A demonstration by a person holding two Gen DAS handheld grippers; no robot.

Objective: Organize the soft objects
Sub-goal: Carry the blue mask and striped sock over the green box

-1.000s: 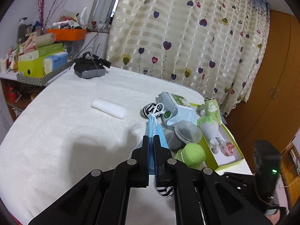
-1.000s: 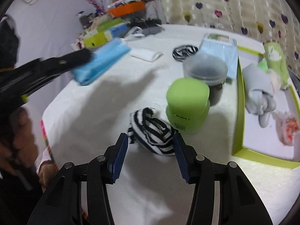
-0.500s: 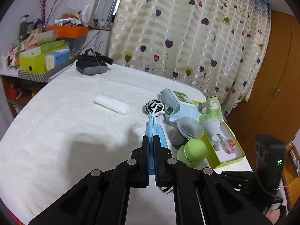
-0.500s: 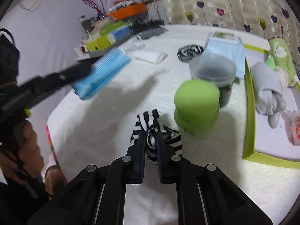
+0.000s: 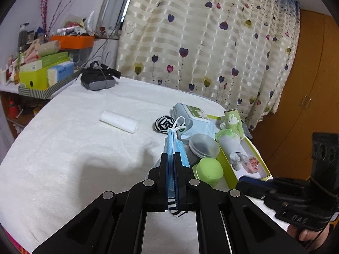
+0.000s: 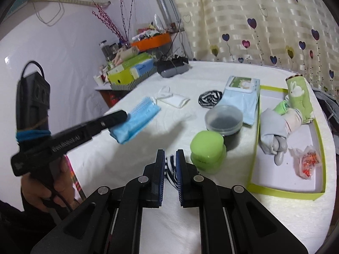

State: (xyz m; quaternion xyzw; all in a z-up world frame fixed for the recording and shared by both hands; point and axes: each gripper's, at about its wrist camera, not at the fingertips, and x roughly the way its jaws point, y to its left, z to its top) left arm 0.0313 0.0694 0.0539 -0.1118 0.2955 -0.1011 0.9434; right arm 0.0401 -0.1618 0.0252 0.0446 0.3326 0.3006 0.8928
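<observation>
My left gripper [image 5: 170, 156] is shut on a folded blue face mask [image 5: 173, 146], held in the air over the white bed. The right wrist view shows the same mask [image 6: 137, 120] in the left gripper [image 6: 121, 114]. My right gripper [image 6: 170, 154] is shut on a black-and-white striped sock [image 6: 170, 167], lifted just off the bed beside a green container [image 6: 206, 146]. A bit of this sock [image 5: 174, 208] hangs below the left fingers. A second striped sock [image 6: 210, 98] and a white rolled cloth [image 6: 172, 99] lie further back.
A green-rimmed tray [image 6: 286, 190] on the right holds a grey rolled sock [image 6: 271, 131], a green rabbit cloth [image 6: 298, 93] and a wrapper. A clear-lidded jar [image 6: 223, 118] and a wipes pack [image 6: 242, 86] sit near it. A headset [image 5: 97, 80] and cluttered boxes [image 5: 42, 74] stand far left.
The right gripper closed on the striped sock and raised it off the bed. The left gripper kept the mask in about the same place.
</observation>
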